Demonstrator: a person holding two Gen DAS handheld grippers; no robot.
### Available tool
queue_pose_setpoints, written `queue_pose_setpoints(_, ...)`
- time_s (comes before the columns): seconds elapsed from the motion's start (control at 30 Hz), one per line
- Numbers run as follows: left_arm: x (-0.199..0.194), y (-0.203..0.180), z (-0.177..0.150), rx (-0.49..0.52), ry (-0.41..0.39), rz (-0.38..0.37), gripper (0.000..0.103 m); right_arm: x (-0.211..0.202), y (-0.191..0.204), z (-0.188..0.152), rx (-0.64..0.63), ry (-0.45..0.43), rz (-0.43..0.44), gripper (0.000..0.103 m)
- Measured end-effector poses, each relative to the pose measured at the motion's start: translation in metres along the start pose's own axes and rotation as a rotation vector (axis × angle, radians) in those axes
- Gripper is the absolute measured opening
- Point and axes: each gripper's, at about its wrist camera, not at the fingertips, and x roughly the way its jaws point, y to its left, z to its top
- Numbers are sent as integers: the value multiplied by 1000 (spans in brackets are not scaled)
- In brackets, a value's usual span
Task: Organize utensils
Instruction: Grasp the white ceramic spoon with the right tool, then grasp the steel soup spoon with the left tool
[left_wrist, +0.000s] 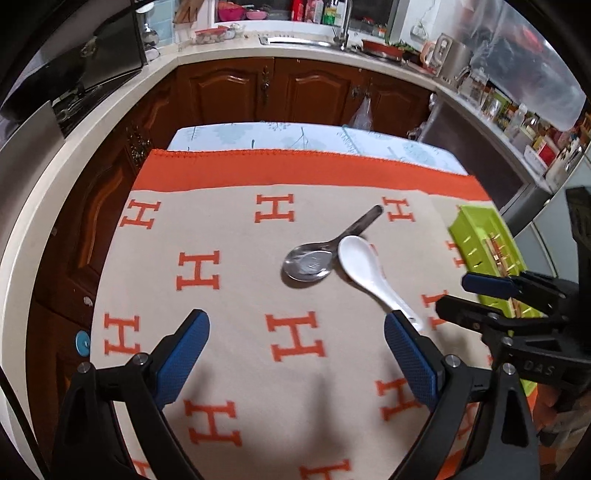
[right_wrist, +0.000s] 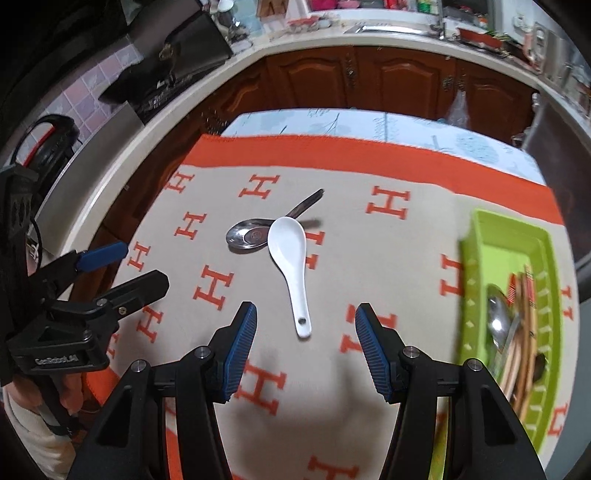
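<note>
Blur smeared the lime-green slotted plastic tray (right_wrist: 476, 236), holding wooden chopsticks (right_wrist: 524, 332) and a steel spoon (right_wrist: 498, 321); white ceramic spoon (right_wrist: 291, 254) overlapped a metal spoon (right_wrist: 247, 234) on the H-patterned cloth (right_wrist: 369, 258); left gripper (left_wrist: 295, 350) and right gripper (right_wrist: 306, 347) both gaped, empty.

The bright green plastic slotted tray (right_wrist: 476, 280) is smeared by motion in the right wrist view, and its near end is hidden behind the right gripper's black arm. Inside it, the wooden chopsticks (right_wrist: 524, 332) and a steel spoon (right_wrist: 498, 321) blur together, so their count cannot be told. In the left wrist view the same tray (left_wrist: 476, 225) is partly covered by the right gripper (left_wrist: 461, 291). The white ceramic soup spoon (left_wrist: 364, 264) has its handle end tucked behind one blue pad (left_wrist: 406, 354) of the left gripper. The jars on the far counter (left_wrist: 517, 118) are too small to identify.
</note>
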Motion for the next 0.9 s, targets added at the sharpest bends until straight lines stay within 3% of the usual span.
queue_pose_setpoints(0.13, 18, 6, 10, 40, 20, -6, 94, 47, -2, 22, -14, 45, -3, 56)
queue_pose_setpoints(0.4, 55, 19, 31, 43, 81, -60, 90, 117, 3, 50, -74, 64, -41, 37)
queue_pose_setpoints(0.47, 60, 19, 33, 48, 85, -64, 90, 120, 13, 51, -124, 32, -58, 36)
queue_pose_setpoints(0.5, 61, 19, 34, 48, 87, -65, 90, 121, 16, 50, -138, 21, -63, 32)
queue_pose_setpoints(0.53, 64, 20, 35, 44, 92, -67, 90, 122, 21, 49, -156, 11, -51, 19)
queue_pose_setpoints(0.67, 72, 21, 37, 30, 107, -80, 90, 115, 28, 44, -165, -26, -62, 9)
queue_pose_setpoints(0.9, 78, 14, 39, 93, 117, -108, 89, 88, 13, 31, -74, -9, -24, 5)
